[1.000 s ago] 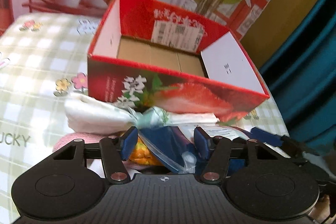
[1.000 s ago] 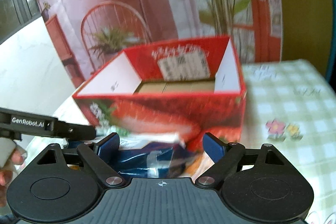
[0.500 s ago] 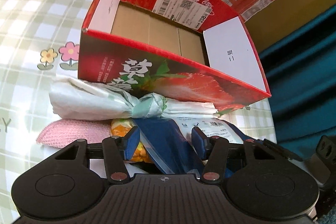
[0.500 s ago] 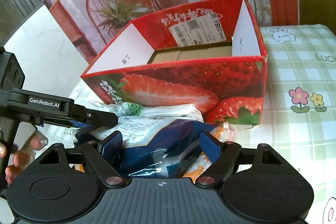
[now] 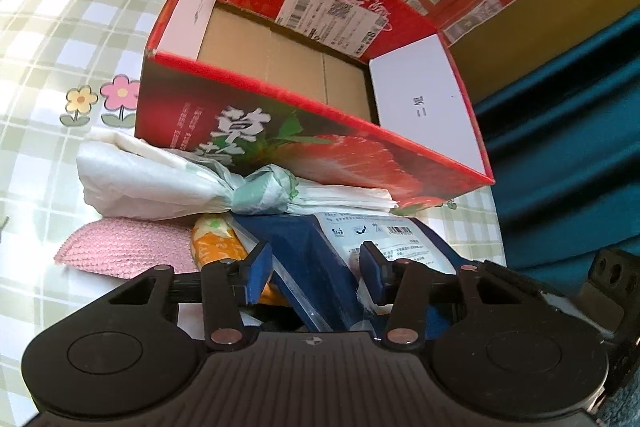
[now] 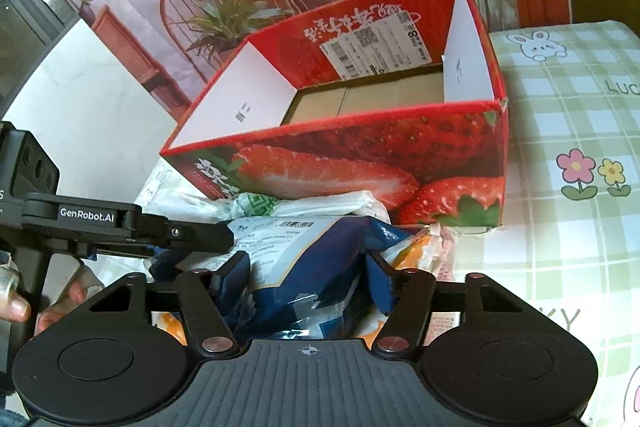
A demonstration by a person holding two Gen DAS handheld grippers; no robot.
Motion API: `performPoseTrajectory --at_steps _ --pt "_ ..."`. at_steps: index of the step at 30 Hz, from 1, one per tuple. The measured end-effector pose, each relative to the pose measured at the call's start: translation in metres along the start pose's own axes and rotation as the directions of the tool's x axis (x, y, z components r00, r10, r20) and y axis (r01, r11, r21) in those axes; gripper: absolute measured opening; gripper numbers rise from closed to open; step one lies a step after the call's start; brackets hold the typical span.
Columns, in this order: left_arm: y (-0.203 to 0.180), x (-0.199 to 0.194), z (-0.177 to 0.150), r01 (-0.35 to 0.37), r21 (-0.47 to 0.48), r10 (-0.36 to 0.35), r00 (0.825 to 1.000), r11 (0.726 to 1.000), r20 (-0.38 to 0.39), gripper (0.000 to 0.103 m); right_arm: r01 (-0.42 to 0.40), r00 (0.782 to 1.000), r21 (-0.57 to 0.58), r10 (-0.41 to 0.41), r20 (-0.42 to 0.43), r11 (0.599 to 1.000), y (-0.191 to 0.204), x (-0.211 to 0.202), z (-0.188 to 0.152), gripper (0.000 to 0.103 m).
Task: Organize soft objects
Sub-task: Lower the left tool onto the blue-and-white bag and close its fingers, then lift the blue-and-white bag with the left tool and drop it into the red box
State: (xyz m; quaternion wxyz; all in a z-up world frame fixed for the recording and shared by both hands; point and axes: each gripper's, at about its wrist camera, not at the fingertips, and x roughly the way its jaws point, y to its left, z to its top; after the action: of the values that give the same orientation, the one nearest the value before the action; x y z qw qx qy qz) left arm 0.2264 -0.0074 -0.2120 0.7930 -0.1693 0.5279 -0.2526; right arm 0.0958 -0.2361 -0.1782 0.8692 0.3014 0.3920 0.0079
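From my left wrist camera, the crinkled dark blue plastic packet [image 5: 304, 251] sits between my left gripper [image 5: 316, 269] jaws, which are closing on it; past them lie an orange packet [image 5: 212, 243], a pink knitted cloth [image 5: 128, 245], a knotted white plastic bag [image 5: 168, 183] and the open red strawberry-printed carton [image 5: 304, 131]. From my right wrist camera, my right gripper [image 6: 308, 283] is closing around the same blue packet [image 6: 320, 267], the carton [image 6: 360, 163] ahead on green checked tablecloth [image 6: 568, 131].

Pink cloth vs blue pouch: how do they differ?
The pink cloth is knitted, matte and lies flat on the table; the blue pouch is glossy plastic with a printed label, crumpled and propped up. The cloth lies untouched; the pouch sits between both closing tools. Both lie before the strawberry box.
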Motion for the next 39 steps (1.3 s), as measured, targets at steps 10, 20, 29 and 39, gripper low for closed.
performPoseTrajectory --at_steps 10,20,29,39 --pt "-0.013 -0.037 -0.011 0.056 0.019 -0.057 0.996 0.998 0.073 0.05 -0.038 0.997 -0.059 0.042 0.062 0.998 0.018 -0.033 0.008 0.053" --pt "-0.041 -0.081 0.002 0.045 0.13 -0.078 0.964 0.99 0.254 0.049 -0.058 0.983 -0.188 0.089 0.16 0.98 0.049 -0.068 0.033 0.053" --pt "-0.069 -0.094 0.031 -0.031 0.236 -0.071 0.908 0.971 0.412 0.05 0.005 0.97 -0.304 0.069 0.234 0.953 0.063 -0.066 0.072 0.053" --pt "-0.074 -0.033 0.089 -0.126 0.282 -0.008 0.903 0.951 0.43 0.051 0.155 0.968 -0.348 -0.071 0.241 0.925 0.045 0.004 0.115 0.052"
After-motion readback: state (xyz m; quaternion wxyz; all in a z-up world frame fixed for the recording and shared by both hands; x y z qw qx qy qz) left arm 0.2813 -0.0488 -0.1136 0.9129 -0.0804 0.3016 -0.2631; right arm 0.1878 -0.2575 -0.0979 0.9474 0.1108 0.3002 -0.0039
